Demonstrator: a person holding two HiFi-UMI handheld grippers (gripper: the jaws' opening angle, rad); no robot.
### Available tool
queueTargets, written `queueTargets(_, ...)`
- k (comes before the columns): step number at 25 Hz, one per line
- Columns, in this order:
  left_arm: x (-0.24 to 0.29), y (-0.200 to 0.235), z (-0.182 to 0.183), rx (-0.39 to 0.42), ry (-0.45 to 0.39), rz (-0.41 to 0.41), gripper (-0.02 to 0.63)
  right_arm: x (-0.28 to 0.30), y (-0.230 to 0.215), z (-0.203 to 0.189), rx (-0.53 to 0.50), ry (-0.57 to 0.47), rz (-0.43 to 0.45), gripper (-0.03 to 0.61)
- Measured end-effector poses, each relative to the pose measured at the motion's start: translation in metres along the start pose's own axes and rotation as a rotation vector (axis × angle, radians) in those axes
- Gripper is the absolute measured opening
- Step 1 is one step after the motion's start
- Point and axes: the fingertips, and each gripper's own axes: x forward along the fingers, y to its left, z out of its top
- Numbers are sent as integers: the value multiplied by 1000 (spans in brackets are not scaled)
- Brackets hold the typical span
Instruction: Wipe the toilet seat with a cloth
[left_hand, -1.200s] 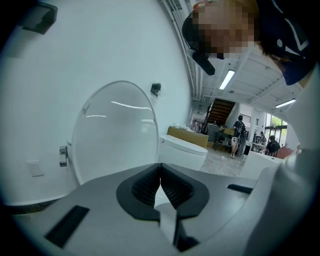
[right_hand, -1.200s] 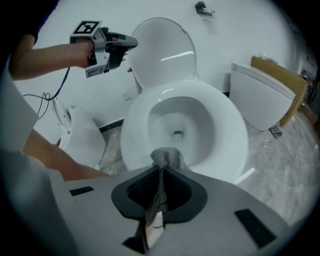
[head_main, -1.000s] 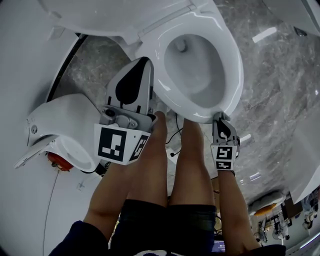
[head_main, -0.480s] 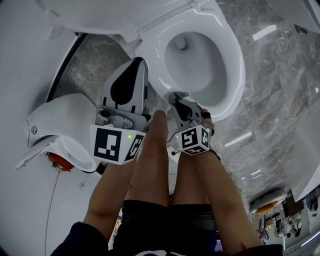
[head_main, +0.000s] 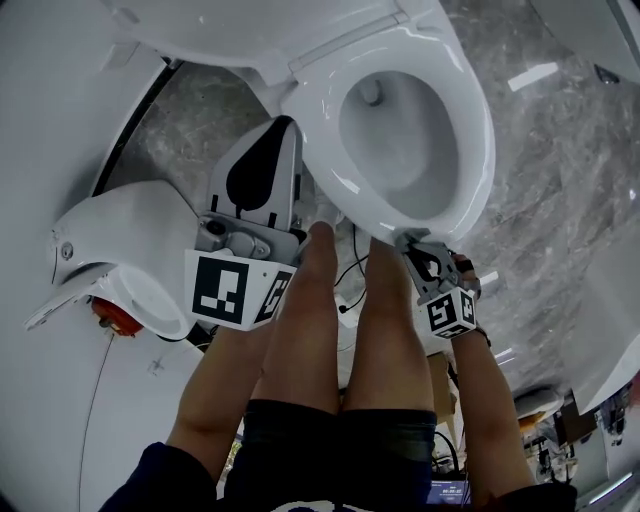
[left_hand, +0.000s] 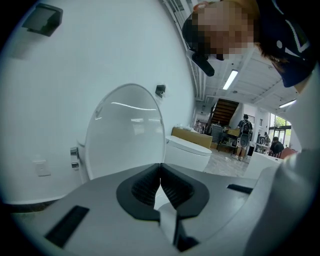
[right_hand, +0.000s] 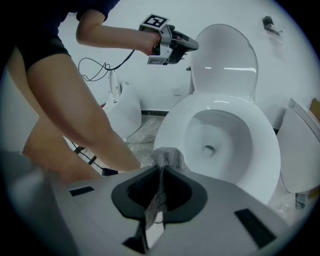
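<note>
While the person is standing right over the toilet, the right gripper is clamping on the cloth. It's a grey mesh one, with a strip trailing back between the jaws and a bunched bit poking out past the tips, so the cloth is sitting at the very front of that tool. The toilet seat is lying just ahead of those tips and slightly to their right, with its near front edge closest. Whether the cloth is actually touching the rim, nobody could tell from these angles, since it's overlapping it in one view and tiny in the other. The seat's long axis is running straight away from the tool toward the lid, which is standing up at the far end. So my guess is any wipe is going to be heading forward and around from that near edge.

The left gripper is pinching shut on nothing and hanging up high beside the lid, well apart from the seat. The right one is clearly the nearer tool here.

Counting things up: one cloth, two grippers, one seat, one lid. There's also a second toilet off to the tool's left and another white fixture off to its right.
</note>
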Motion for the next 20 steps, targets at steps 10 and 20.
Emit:
queueTargets(10, -12, 23, 3, -10, -13, 58, 20, 73, -62, 80, 331, -107, 5, 46)
queueTargets(20, -20, 40, 5, -30, -18, 93, 20, 64, -42, 91, 346, -110, 106, 46)
